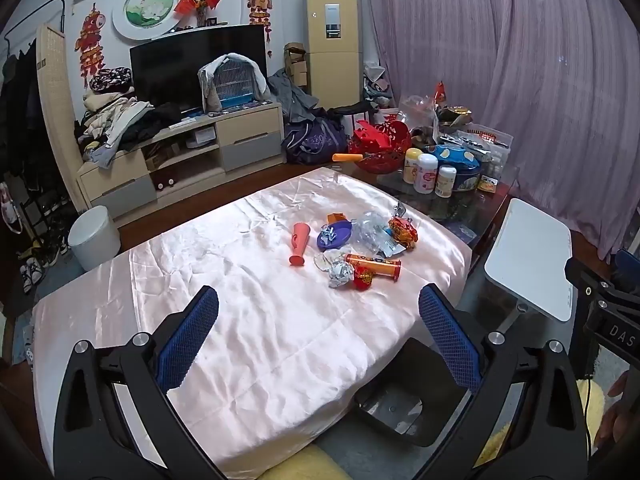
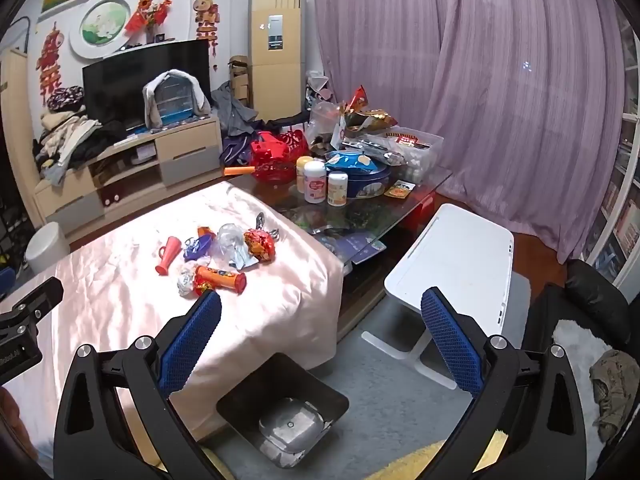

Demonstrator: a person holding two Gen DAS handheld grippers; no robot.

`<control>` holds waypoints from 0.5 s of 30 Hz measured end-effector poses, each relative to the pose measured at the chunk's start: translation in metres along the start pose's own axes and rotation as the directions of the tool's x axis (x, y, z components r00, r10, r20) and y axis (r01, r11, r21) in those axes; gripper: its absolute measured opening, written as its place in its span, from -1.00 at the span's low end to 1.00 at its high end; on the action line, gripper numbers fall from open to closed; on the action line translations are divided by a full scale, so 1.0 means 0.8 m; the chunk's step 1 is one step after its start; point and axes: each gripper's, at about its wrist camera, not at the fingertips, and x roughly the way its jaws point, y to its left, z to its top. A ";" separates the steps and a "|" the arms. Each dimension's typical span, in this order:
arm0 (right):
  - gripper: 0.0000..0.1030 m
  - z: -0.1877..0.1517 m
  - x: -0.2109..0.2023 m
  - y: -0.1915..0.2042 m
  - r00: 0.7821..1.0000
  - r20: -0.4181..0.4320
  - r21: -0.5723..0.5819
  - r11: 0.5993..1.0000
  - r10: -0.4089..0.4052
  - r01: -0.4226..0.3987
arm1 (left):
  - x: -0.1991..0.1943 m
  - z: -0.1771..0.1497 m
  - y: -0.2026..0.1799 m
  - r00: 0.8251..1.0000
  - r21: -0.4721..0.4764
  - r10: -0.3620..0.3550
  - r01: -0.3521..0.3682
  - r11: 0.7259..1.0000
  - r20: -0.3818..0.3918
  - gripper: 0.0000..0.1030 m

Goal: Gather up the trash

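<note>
A pile of trash lies on the pink satin cloth over the table: an orange tube, a red-orange cone, a purple dish, crumpled foil, clear plastic wrap and a red-gold wrapper. In the right wrist view the same tube, cone and wrapper show. A black bin stands on the floor by the table's near corner. My left gripper is open above the cloth, short of the pile. My right gripper is open above the bin.
A glass table behind the cloth holds a red basket, bottles and a blue tin. A white side table stands to the right. A white round bin sits on the floor at left. Purple curtains hang behind.
</note>
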 end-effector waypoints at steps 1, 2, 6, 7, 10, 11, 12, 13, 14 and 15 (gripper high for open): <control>0.94 0.000 0.000 0.000 1.000 0.001 0.001 1.000 -0.001 0.001 | 0.000 0.000 0.000 1.000 -0.002 0.000 0.000 1.000 0.001 0.84; 0.94 0.000 0.000 0.000 1.000 0.002 0.001 1.000 0.000 0.000 | -0.001 0.000 0.000 1.000 -0.005 -0.001 0.001 1.000 0.002 0.84; 0.94 0.001 -0.002 0.001 1.000 0.007 0.001 1.000 0.001 -0.001 | -0.002 0.000 -0.001 1.000 -0.008 0.002 -0.002 1.000 0.007 0.84; 0.94 0.001 -0.002 0.001 1.000 0.008 0.001 1.000 0.001 -0.001 | -0.002 0.000 -0.002 1.000 -0.008 0.002 -0.002 1.000 0.007 0.84; 0.94 -0.001 -0.006 0.004 1.000 0.012 0.001 1.000 0.001 -0.001 | -0.003 0.000 -0.004 1.000 -0.009 0.000 0.000 1.000 0.010 0.84; 0.94 -0.001 -0.006 0.004 1.000 0.012 0.000 1.000 0.001 -0.001 | -0.003 0.000 -0.005 1.000 -0.010 0.000 0.001 1.000 0.011 0.84; 0.94 -0.001 -0.006 0.004 1.000 0.013 0.000 1.000 0.001 -0.001 | -0.003 -0.001 -0.006 1.000 -0.011 -0.001 0.001 1.000 0.012 0.84; 0.94 -0.001 -0.006 0.003 1.000 0.014 0.000 1.000 0.002 -0.002 | -0.004 0.000 -0.001 1.000 -0.011 -0.001 0.001 1.000 0.009 0.84; 0.94 -0.001 -0.007 0.003 1.000 0.015 0.000 1.000 0.002 -0.002 | -0.004 0.001 0.001 1.000 -0.010 0.000 0.000 1.000 0.007 0.84; 0.94 -0.001 -0.007 0.003 1.000 0.016 0.000 1.000 0.001 -0.001 | -0.005 0.001 0.001 1.000 -0.010 0.000 0.000 1.000 0.008 0.84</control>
